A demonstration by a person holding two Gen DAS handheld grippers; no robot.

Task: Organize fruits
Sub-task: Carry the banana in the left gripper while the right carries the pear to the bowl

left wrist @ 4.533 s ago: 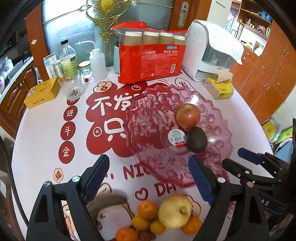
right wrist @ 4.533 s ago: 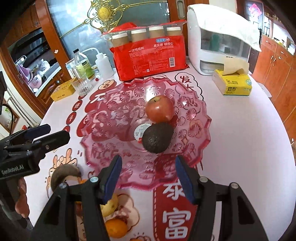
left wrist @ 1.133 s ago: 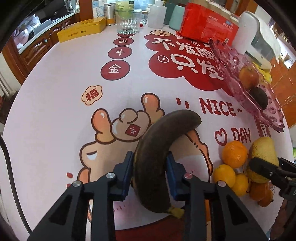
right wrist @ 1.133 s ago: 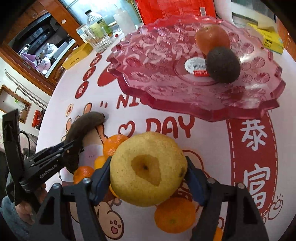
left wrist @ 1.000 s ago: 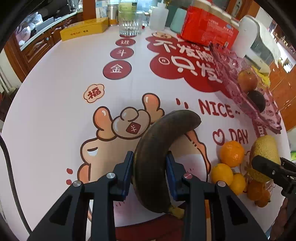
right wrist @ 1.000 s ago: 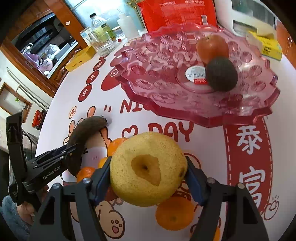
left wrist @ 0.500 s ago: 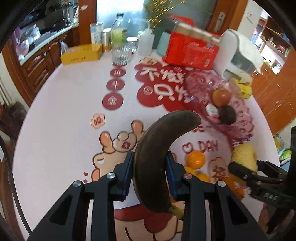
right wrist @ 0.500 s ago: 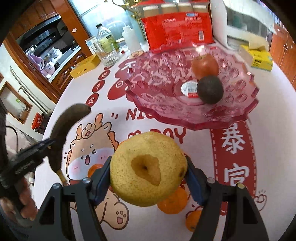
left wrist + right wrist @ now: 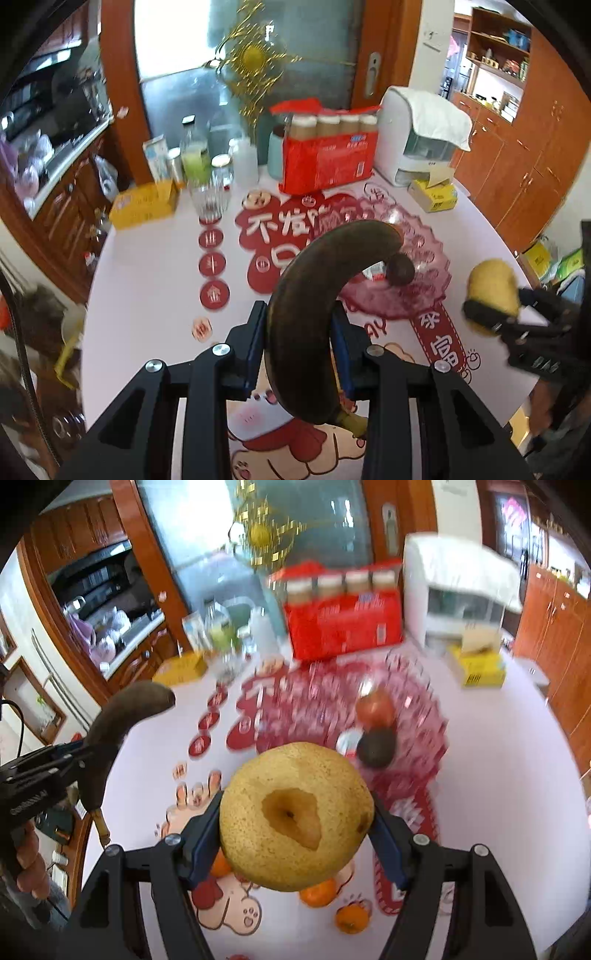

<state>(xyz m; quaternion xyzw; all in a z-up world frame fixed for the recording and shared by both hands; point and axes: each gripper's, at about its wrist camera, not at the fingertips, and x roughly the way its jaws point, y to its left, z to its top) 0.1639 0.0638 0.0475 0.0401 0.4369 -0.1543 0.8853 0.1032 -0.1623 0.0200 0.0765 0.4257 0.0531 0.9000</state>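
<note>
My left gripper (image 9: 298, 343) is shut on a dark, overripe banana (image 9: 314, 291), held high above the table. My right gripper (image 9: 295, 830) is shut on a big yellow pear (image 9: 295, 816), also lifted. In the left wrist view the pear (image 9: 493, 291) hangs at the right, level with the pink glass plate (image 9: 428, 254). In the right wrist view the banana (image 9: 122, 716) sits in the left gripper (image 9: 79, 760) at the far left. The plate (image 9: 310, 701) holds a red apple (image 9: 375, 709) and an avocado (image 9: 376, 751). Small oranges (image 9: 319, 891) lie on the table under the pear.
At the back of the round table stand a red pack of paper cups (image 9: 328, 162), a white appliance (image 9: 421, 144), a yellow tissue box (image 9: 434, 194), a glass (image 9: 210, 201), bottles and a yellow tin (image 9: 142, 205). Wooden cabinets surround the table.
Both grippers have risen well above the table with their fruit, so the table and plate look smaller and farther. The banana has left the tabletop. Neither grip has changed.
</note>
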